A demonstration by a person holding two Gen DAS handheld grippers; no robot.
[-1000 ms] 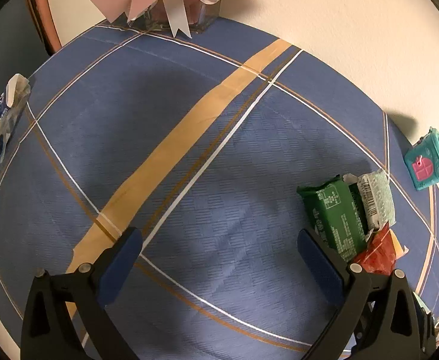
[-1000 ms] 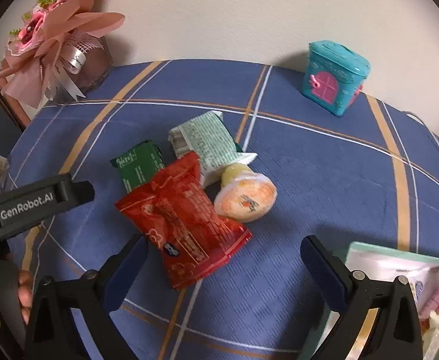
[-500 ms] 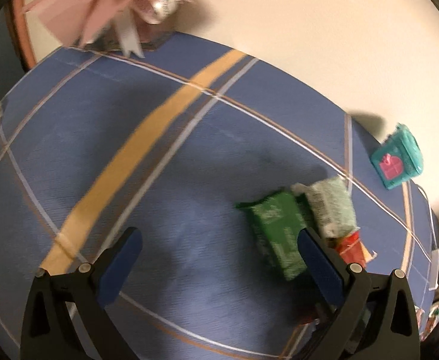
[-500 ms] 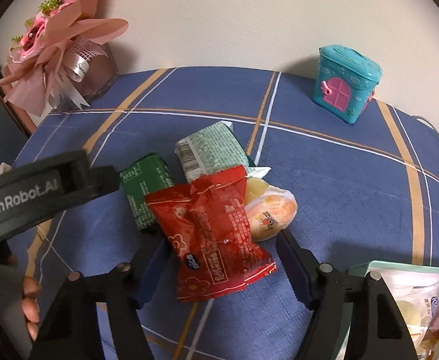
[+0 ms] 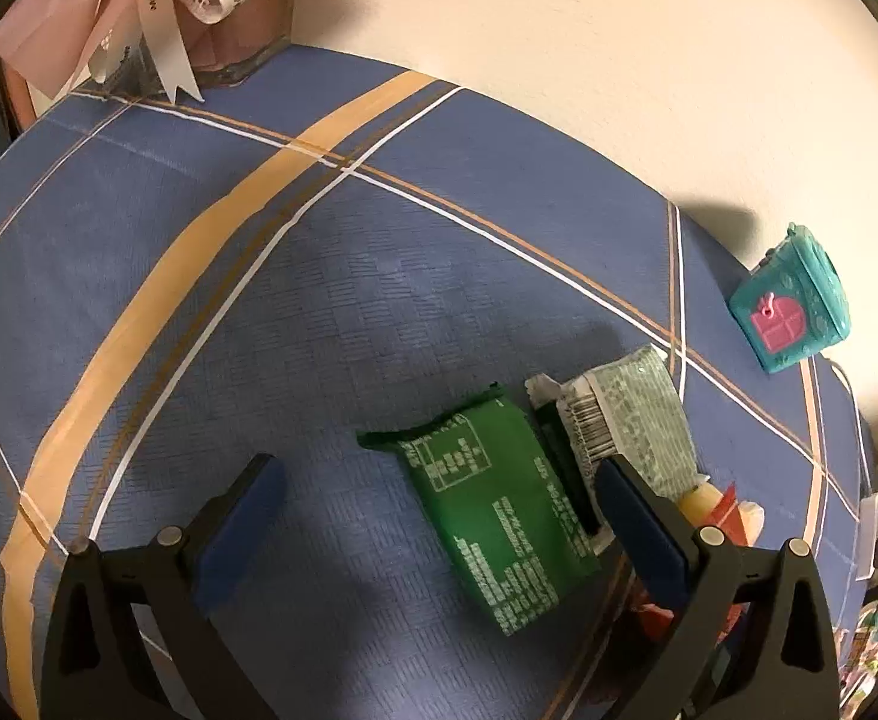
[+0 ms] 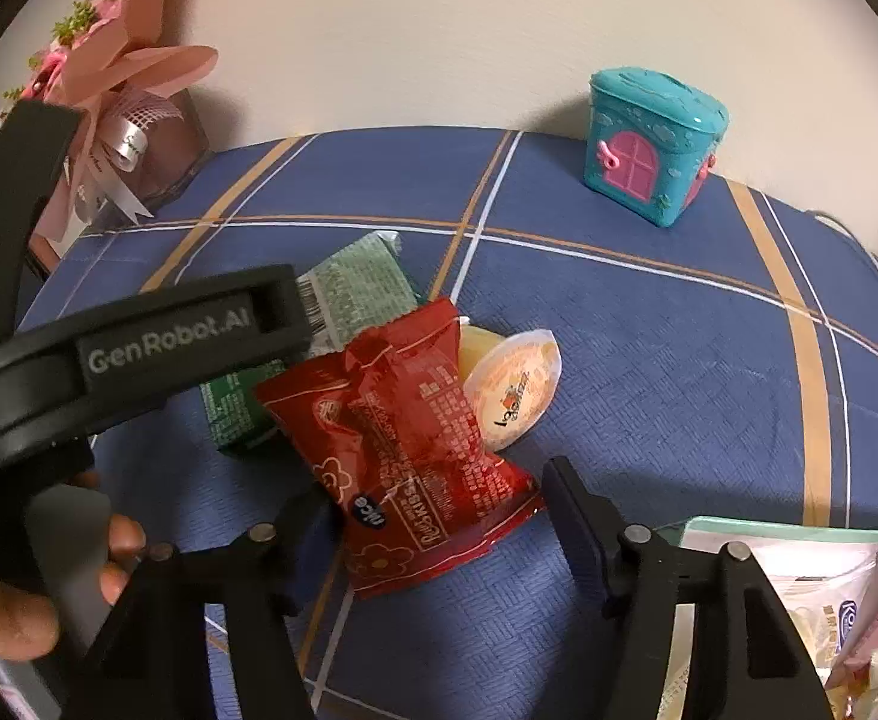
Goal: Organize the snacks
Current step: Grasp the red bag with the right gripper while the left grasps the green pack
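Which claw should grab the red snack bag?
Right, probably. The right claw is open with the crinkly red plastic snack bag between its fingers; the left claw faces the dark green packet.

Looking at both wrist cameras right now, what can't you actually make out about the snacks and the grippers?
- Dark green packet: right wrist view, mostly hidden by the left gripper's black body and the red packet.
- Tray of snacks: right wrist view, cut off at the frame's corner.
- Right gripper: whether its pads touch the red packet is unclear.
- Jelly cup: left wrist view, hidden behind a finger.

Both views close above snacks [image 5: 493, 516]
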